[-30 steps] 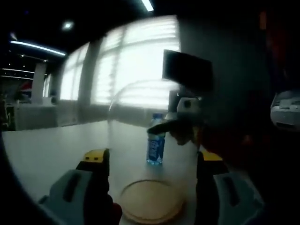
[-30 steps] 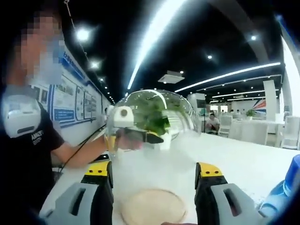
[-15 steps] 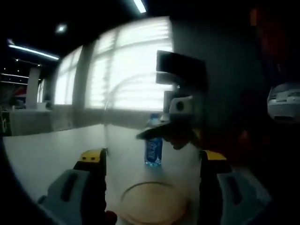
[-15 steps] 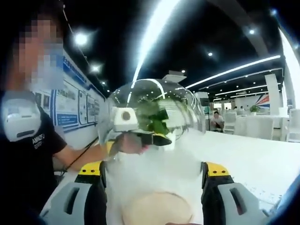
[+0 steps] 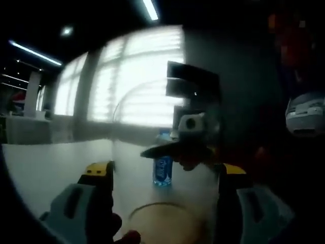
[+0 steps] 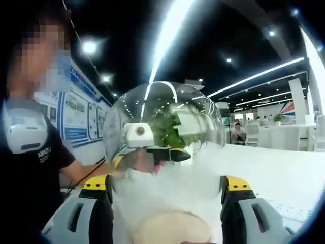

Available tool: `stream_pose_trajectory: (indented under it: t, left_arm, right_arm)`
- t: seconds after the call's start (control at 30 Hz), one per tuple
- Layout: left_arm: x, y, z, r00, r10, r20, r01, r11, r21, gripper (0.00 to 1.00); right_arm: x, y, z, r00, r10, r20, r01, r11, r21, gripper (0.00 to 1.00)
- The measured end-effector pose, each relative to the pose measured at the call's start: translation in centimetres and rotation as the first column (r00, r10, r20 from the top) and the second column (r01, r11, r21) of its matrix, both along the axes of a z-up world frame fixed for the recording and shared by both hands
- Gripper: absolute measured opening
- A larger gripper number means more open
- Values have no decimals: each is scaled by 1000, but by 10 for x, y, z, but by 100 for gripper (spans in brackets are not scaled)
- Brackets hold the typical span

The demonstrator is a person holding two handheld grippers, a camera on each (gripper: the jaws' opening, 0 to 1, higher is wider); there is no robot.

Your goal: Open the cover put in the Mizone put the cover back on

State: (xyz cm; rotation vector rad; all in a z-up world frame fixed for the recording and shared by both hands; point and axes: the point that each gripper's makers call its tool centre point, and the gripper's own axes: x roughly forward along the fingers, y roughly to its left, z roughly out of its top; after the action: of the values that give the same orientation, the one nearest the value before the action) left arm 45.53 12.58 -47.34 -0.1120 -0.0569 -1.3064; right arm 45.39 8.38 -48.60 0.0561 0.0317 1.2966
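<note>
A clear glass dome cover (image 6: 165, 142) stands over a round wooden base (image 6: 171, 233) on the white table. My right gripper (image 6: 166, 203) is open, its jaws wide apart along the dome's two sides. My left gripper (image 5: 165, 198) is open too and flanks the same cover (image 5: 162, 132) from the opposite side, with the base (image 5: 165, 223) low between its jaws. Through the glass, each view has the other gripper across the dome. The blue Mizone bottle (image 5: 162, 172) stands upright on the table beyond the cover. Whether the jaws touch the glass I cannot tell.
A person in a dark shirt (image 6: 30, 168) stands close at the left of the right gripper view. The white table (image 6: 284, 173) runs on to the right. Bright windows (image 5: 132, 76) lie behind the bottle, and people sit at far tables (image 6: 238, 133).
Both grippers have come closer to the dome, which now looms larger and higher between the jaws. The jaws of each have spread slightly wider.
</note>
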Motion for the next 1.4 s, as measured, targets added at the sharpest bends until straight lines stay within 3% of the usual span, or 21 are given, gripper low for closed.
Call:
stream_pose_trajectory:
  t: [0.33, 0.77, 1.07, 1.4]
  left_arm:
    - [-1, 0, -1, 1000, 1, 14, -1, 1000, 22, 71]
    - [1, -7, -9, 999, 2, 38, -4, 998, 67, 74]
    - [3, -6, -8, 999, -12, 44, 10, 999, 35, 75]
    - [2, -7, -9, 999, 3, 54, -5, 999, 45, 75]
  right_arm:
    - [1, 6, -11, 999, 9, 32, -8, 998, -56, 85]
    - [2, 10, -13, 999, 36, 25, -36, 999, -18, 88]
    - [4, 10, -12, 999, 47, 18, -47, 999, 3, 88]
    - [3, 11, -12, 998, 53, 29, -53, 999, -2, 89]
